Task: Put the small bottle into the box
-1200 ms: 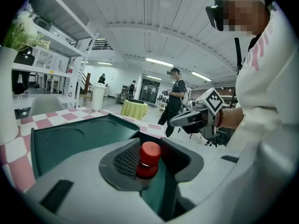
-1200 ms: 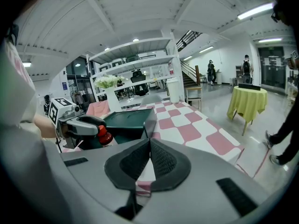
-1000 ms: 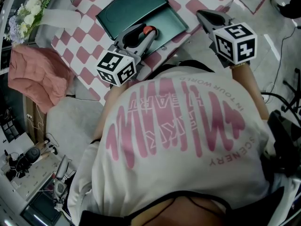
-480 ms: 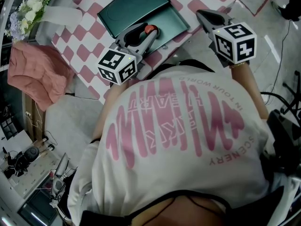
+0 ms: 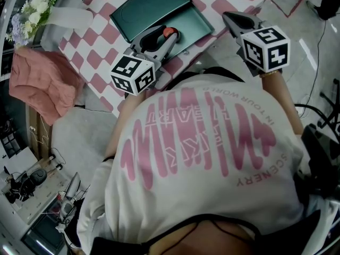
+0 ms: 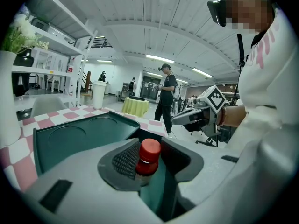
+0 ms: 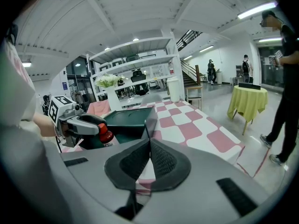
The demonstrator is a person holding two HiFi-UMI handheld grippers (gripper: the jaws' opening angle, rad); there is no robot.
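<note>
Now | left gripper: jaws clamped on small bottle over box | right gripper: jaws closed

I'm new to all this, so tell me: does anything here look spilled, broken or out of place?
Nothing spilled or broken. The left gripper holds the small bottle over the open green box. Only the pink cloth, crumpled beside the table, looks untidy.

Overhead, ceiling strip lights give both gripper views bright, even light; their edges bulge and darken. The head view looks dimmer, washed-out; the small bottle seems slightly soft there.
</note>
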